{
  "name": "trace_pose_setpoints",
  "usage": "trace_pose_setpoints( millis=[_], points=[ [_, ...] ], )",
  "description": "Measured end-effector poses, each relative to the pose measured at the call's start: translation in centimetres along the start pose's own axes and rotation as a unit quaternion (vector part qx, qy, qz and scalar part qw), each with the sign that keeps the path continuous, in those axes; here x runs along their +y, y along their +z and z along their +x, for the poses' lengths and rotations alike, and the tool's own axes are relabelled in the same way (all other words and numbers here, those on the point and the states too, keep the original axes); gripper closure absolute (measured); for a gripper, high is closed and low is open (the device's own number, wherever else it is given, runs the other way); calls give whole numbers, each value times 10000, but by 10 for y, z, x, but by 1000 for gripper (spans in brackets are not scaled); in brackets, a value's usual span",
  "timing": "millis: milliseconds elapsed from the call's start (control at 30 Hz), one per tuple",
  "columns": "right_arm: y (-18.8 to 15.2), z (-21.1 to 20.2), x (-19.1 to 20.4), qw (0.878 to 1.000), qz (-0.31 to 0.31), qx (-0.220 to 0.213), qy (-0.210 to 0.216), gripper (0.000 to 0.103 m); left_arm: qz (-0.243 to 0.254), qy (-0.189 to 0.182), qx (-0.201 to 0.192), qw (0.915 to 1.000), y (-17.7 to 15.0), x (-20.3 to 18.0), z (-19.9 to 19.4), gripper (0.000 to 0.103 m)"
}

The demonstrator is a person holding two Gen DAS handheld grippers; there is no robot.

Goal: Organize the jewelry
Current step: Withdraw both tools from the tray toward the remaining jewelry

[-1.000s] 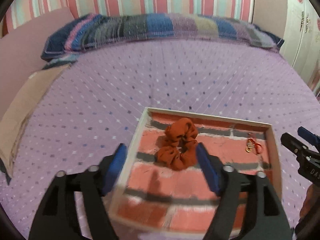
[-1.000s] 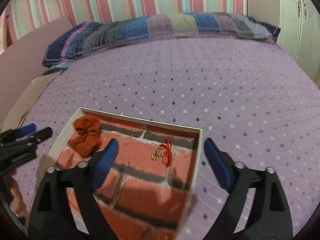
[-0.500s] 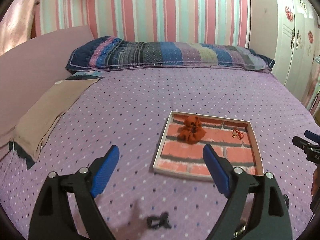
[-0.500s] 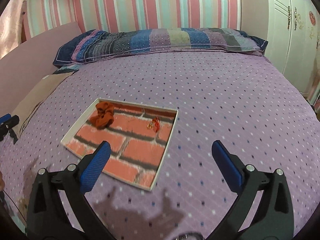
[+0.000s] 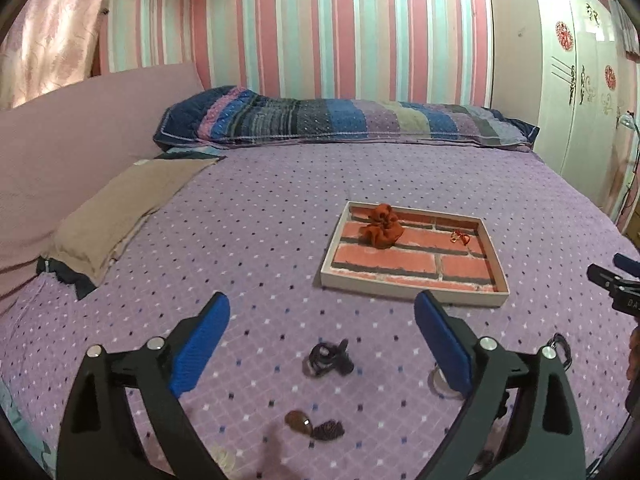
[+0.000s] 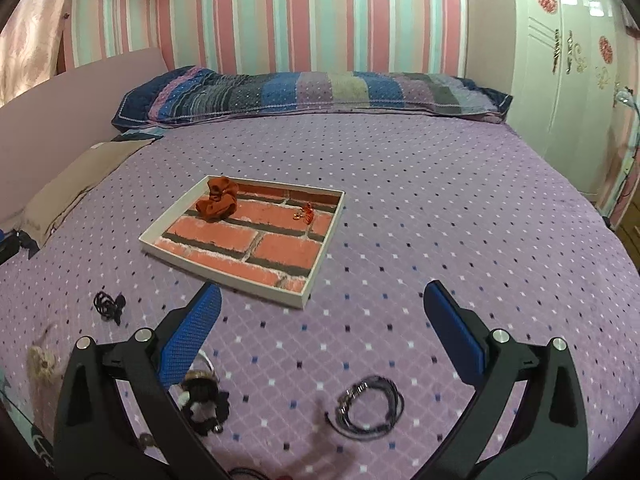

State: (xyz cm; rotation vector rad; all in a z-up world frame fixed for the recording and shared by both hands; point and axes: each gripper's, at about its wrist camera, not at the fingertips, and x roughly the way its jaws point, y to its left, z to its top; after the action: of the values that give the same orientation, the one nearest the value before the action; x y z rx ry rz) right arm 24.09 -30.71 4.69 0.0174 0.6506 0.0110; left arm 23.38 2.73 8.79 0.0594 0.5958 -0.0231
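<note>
A brick-patterned tray lies on the purple bedspread. It holds an orange scrunchie and small red-gold earrings. My left gripper is open and empty, above a black hair tie and a brown pendant. My right gripper is open and empty, above a dark bracelet bundle. A black scrunchie lies by its left finger. Another black hair tie lies to the left.
A striped pillow lies at the bed's far end. A tan folded cloth lies at the left. A white wardrobe stands at the right. The right gripper shows at the left view's right edge.
Both grippers have pulled back and up from the tray. The loose hair ties, bracelets and pendant on the near bedspread have come into view. The scrunchie and earrings stay in the tray.
</note>
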Motion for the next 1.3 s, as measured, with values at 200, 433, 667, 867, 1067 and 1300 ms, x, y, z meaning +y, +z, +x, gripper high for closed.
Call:
trace_pose_setpoints(
  millis=[200, 433, 667, 867, 1067, 1300],
  points=[
    [-31, -20, 0, 9997, 117, -80, -189, 4, 11, 33, -89, 10000, -27, 5, -23, 9],
    [-62, -33, 5, 9993, 144, -23, -343, 4, -82, 92, -6, 9999, -60, 15, -30, 6],
    [-101, -35, 20, 9986, -24, -8, -524, 4, -183, 164, 135, 9996, -93, 26, -26, 6],
    [-134, -30, 29, 9976, -163, 12, -673, 4, -226, 165, 282, 9992, -119, 28, -17, 6],
    [-159, -28, 35, 9982, -138, -34, -580, 4, -293, 100, 433, 9986, -140, 22, -2, 6],
    [-183, -22, 36, 9982, -84, -26, -596, 4, -220, 43, 638, 9977, -161, 15, 17, 6]
  ],
)
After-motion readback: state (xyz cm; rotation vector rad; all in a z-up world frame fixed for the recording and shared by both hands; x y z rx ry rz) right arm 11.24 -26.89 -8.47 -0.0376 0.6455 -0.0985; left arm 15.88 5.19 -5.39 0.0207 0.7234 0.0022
